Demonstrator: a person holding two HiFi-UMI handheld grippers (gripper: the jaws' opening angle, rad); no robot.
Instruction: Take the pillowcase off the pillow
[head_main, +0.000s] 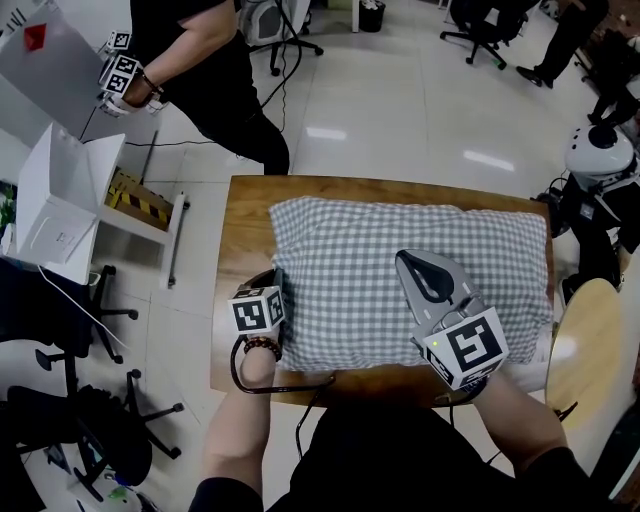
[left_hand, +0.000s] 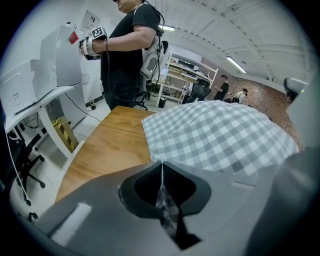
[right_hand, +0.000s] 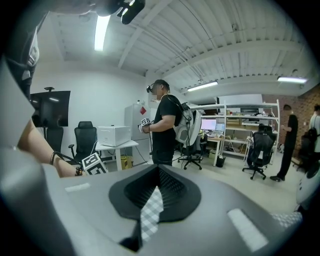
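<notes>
Head view gives me the grey-and-white checked pillowcase (head_main: 400, 270), fully over the pillow inside it, lying lengthwise across the wooden table (head_main: 245, 220) and taking up most of the top. My left gripper (head_main: 274, 280) sits at the pillow's left end near the front corner, angled down at the cloth. In the left gripper view its jaws (left_hand: 161, 165) are pressed together, with a thin fold of the checked fabric (left_hand: 166, 207) caught between them. My right gripper (head_main: 415, 262) is over the pillow's near side, toward the right. In the right gripper view its jaws (right_hand: 159, 171) are likewise closed, pinching a strip of the same checked fabric (right_hand: 150, 210). A person in black (head_main: 205, 70) stands beyond the table's far left corner.
</notes>
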